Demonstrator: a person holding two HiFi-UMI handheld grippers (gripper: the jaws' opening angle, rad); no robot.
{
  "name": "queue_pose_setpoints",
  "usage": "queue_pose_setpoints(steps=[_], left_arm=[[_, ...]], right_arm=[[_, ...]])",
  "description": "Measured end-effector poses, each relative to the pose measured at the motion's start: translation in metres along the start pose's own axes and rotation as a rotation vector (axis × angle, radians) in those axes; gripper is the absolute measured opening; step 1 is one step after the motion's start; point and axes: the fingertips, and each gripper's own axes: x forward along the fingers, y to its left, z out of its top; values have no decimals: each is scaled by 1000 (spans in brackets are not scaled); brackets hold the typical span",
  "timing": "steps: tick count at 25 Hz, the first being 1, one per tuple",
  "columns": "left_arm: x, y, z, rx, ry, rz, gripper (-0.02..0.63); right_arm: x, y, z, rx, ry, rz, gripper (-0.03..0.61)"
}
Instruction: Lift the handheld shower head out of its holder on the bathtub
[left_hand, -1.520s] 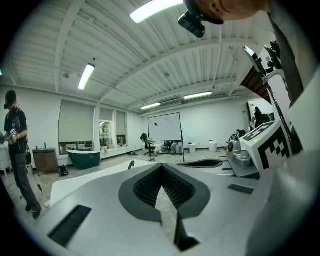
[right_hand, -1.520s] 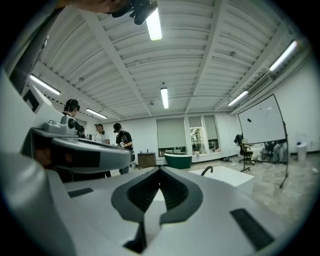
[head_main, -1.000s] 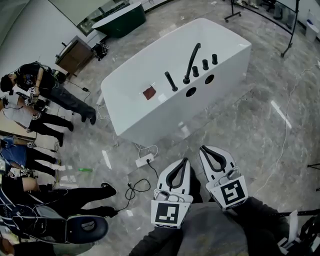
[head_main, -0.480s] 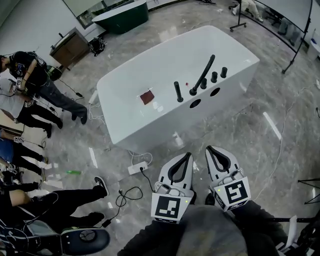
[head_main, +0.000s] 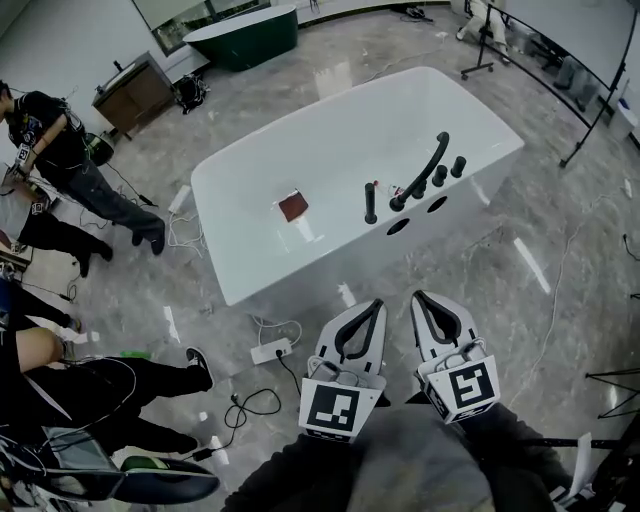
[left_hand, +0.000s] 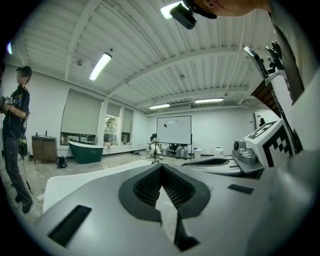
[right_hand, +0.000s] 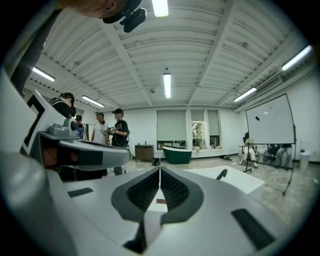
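Note:
The white bathtub (head_main: 250, 210) stands on the marble floor ahead of me. On its near rim stands the black handheld shower head (head_main: 371, 203), upright in its holder, left of a curved black spout (head_main: 425, 168) and two black knobs (head_main: 458, 165). My left gripper (head_main: 374, 303) and right gripper (head_main: 421, 297) hang side by side over the floor, short of the tub, both shut and empty. The left gripper view shows the closed jaws (left_hand: 161, 166) with the tub's white rim (left_hand: 75, 182) beyond. In the right gripper view the shut jaws (right_hand: 160, 169) point at the tub (right_hand: 235, 180) and spout (right_hand: 220, 174).
A power strip (head_main: 270, 351) and cables lie on the floor near the tub's front left. Several people stand at the left. A green tub (head_main: 243, 24) and a wooden cabinet (head_main: 130, 95) sit at the back. A black stand (head_main: 600, 80) is at the right.
The tub and its fixtures have come closer and lower in the head view as both grippers moved forward toward it. Both grippers stayed shut.

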Motion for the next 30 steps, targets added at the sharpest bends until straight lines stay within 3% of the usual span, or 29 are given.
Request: queue_pose_setpoints(steps=[13,23,30], left_arm=[[19,30,2,-47,-35,-34,2],[43,44,-2,-22,26,16,2],[84,43,-7,-11,87,14,2]], right_arm=[[26,-6,10,-51,29,-45,5],[52,-28,9,0,1,-14,5],[72,-69,-1,51,16,-25,5]])
